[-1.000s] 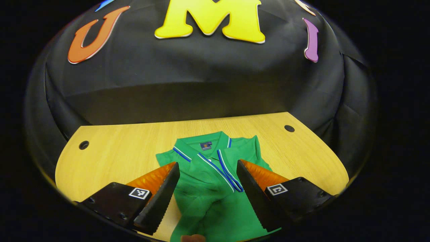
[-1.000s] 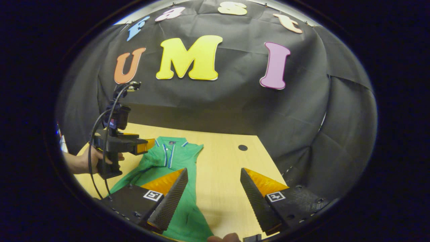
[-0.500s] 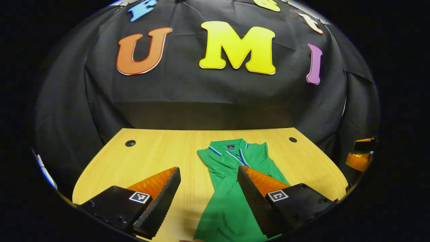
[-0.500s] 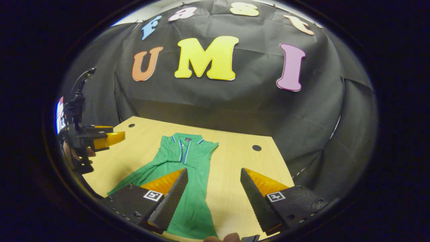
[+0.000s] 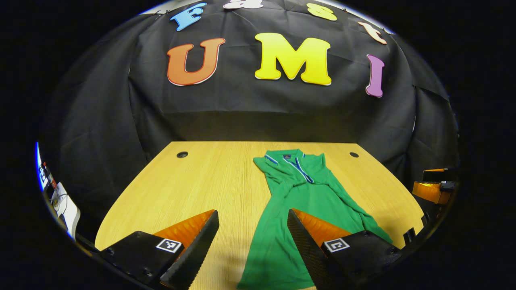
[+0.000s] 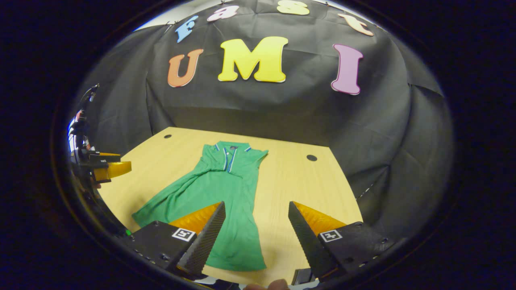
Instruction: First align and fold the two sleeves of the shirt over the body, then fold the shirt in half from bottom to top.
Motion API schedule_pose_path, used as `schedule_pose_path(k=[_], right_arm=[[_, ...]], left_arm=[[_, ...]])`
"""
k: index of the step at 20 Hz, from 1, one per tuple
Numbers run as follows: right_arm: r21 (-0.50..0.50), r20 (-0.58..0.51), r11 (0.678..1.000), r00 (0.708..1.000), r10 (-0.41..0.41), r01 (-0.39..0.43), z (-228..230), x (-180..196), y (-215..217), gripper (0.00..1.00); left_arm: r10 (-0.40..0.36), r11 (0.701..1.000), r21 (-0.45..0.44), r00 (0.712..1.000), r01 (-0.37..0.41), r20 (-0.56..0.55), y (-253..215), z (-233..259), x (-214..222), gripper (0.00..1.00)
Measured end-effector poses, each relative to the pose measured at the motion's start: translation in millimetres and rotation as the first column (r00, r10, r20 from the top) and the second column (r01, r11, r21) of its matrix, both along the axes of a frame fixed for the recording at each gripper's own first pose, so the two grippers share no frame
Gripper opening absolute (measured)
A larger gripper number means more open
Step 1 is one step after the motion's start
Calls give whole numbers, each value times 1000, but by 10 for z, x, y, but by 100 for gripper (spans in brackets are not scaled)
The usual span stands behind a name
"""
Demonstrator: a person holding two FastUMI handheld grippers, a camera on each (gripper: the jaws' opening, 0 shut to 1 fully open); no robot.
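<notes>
Now both sleeves lie folded over the green polo shirt [image 5: 300,201] [image 6: 225,189] on the pale wooden bench [image 5: 193,185]; left hand-held gripper [image 5: 253,249] and right hand-held gripper [image 6: 255,237], both spread and empty, should pinch the hem corners evenly, lifting toward the collar.

Left tool [image 5: 253,241]: fingers spread wide, gripping nothing, held low and level. Right tool [image 6: 256,235]: fingers likewise spread, empty, pitched slightly downward. Both well apart.

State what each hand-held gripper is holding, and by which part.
Nothing: left hand-held gripper and right hand-held gripper are open above the shirt.
</notes>
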State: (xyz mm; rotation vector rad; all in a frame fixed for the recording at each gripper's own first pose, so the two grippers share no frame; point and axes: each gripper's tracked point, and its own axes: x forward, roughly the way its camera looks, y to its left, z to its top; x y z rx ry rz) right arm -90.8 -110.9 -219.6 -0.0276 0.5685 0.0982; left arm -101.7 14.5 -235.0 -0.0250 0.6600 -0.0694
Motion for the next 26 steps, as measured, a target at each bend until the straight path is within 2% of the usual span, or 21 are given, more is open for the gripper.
schedule_pose_path(k=[2,5,9,12,21,26], right_arm=[[-12,-41,999,998,37,-38,-212,-199,-52,98],[-3,-139,999,989,51,-52,-630,-499,-154,96],[8,-290,999,956,42,-42,-1189,-756,-264,96],[19,-341,1000,940,11,-5,-1406,-741,-281,96],[-30,-415,999,910,11,-26,-1801,-660,-138,96],[3,-437,1000,899,-4,6,-1864,-689,-107,94]], left_arm=[[-21,1000,2,998,22,-58,-58,-142,-290,100],[-56,998,17,988,59,-146,-42,-451,-605,100],[-48,999,-2,964,49,-261,79,-894,-864,100],[-39,999,-6,945,39,-323,134,-1115,-932,100],[-48,996,45,914,72,-402,45,-1330,-929,100],[-53,998,15,912,65,-407,38,-1219,-783,100]])
